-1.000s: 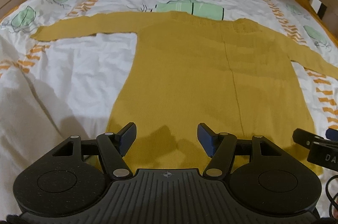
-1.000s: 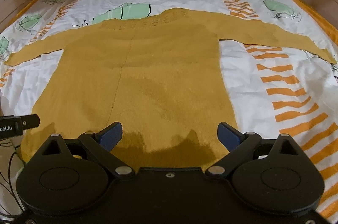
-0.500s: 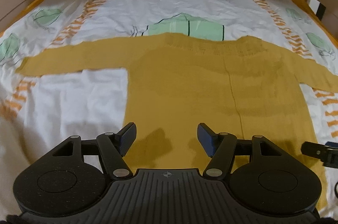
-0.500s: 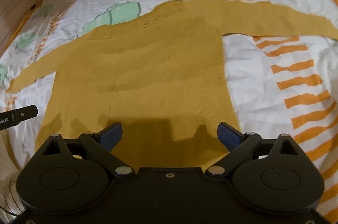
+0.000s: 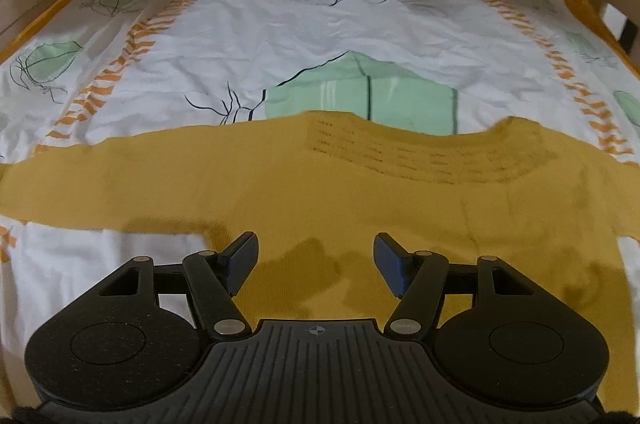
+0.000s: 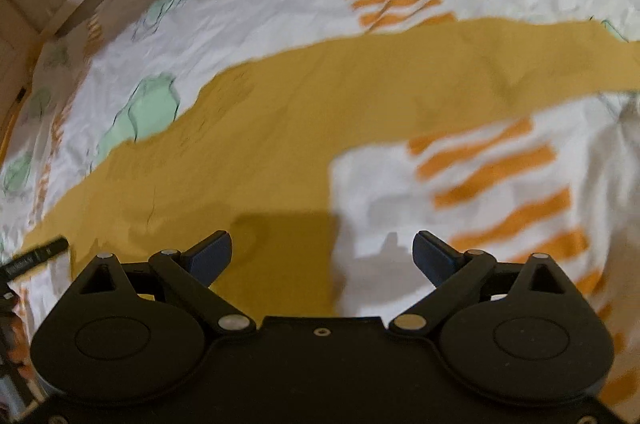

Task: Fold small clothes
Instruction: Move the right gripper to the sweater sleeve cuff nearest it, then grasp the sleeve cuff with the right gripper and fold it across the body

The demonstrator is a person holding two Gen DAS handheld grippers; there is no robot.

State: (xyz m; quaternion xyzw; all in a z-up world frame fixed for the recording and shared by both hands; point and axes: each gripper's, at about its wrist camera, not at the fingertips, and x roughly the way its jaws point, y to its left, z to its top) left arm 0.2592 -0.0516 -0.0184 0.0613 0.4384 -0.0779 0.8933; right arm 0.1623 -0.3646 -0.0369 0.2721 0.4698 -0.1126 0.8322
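the mustard sweater lies flat, sleeves running crosswise ahead; the left gripper and right gripper hang released, empty, each over its own armpit.

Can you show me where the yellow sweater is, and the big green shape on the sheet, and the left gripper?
yellow sweater (image 5: 360, 207): left wrist view, on its chest.
green shape (image 5: 360, 91): left wrist view, on its middle.
left gripper (image 5: 316, 260): left wrist view, midway between its open fingertips.

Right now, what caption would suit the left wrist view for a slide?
Open left gripper poised above a mustard sweater spread flat on a patterned bedsheet.
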